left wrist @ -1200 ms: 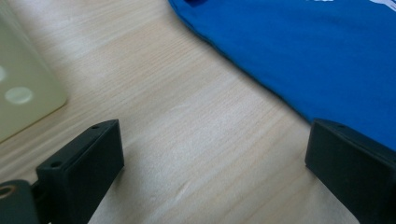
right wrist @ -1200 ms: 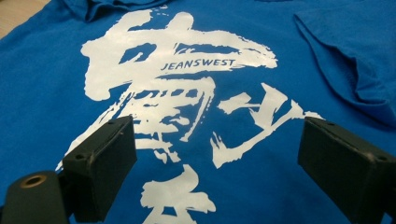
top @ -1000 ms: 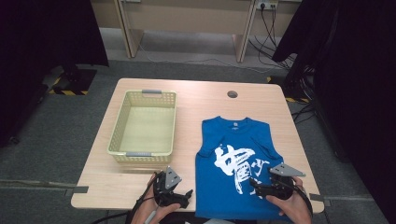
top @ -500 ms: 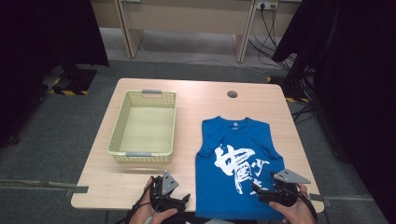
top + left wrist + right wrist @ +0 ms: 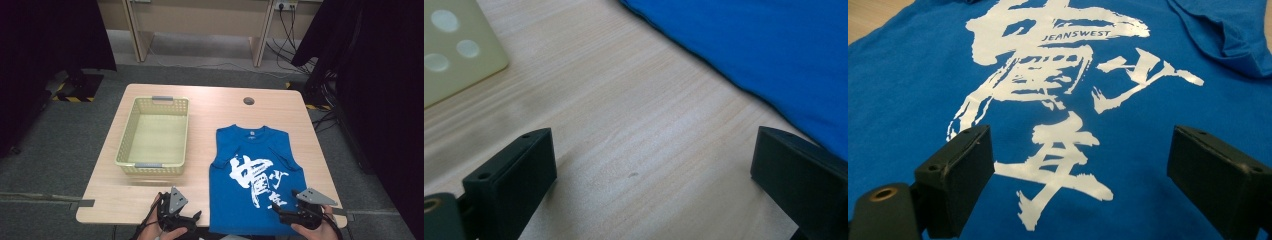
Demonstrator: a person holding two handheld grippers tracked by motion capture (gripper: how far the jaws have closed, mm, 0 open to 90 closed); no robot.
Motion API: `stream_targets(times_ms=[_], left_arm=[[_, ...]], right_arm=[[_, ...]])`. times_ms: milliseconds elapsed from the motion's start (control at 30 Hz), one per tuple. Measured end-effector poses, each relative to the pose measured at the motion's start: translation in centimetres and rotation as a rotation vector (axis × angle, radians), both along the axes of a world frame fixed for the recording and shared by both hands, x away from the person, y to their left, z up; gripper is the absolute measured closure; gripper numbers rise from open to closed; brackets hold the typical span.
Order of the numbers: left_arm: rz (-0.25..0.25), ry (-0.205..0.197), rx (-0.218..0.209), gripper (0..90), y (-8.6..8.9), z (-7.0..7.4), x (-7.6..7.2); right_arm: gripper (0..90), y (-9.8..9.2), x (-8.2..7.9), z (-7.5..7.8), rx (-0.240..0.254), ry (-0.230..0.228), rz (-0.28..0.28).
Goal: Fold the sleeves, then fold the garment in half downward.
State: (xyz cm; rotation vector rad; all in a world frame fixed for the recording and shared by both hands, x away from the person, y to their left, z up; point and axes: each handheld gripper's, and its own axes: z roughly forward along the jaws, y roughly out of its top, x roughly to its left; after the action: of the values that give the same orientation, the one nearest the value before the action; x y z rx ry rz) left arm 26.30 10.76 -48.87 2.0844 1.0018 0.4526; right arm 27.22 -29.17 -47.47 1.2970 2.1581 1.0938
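Observation:
A blue sleeveless shirt with white brush lettering lies flat on the right half of the wooden table, its hem at the front edge. My left gripper is open low over bare wood by the front edge, just left of the hem. In the left gripper view the shirt's edge runs past the right jaw. My right gripper is open above the lower right of the shirt. The right gripper view has the white print between the spread jaws of the right gripper.
A pale yellow plastic basket with grey handles stands empty on the left half of the table; its corner appears in the left gripper view. A round cable hole sits near the far edge. Dark curtains and cables surround the table.
Both grippers have drawn back toward the front edge of the table, staying open. The shirt and basket have not moved.

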Motion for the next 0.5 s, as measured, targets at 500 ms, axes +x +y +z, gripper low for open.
stream_targets(times_ms=[500], left_arm=[[-0.01,-0.014,-0.025,3.9,-0.6,0.62,0.55]], right_arm=[[11.6,-0.17,-0.05,0.15,0.004,-0.007,-0.01]])
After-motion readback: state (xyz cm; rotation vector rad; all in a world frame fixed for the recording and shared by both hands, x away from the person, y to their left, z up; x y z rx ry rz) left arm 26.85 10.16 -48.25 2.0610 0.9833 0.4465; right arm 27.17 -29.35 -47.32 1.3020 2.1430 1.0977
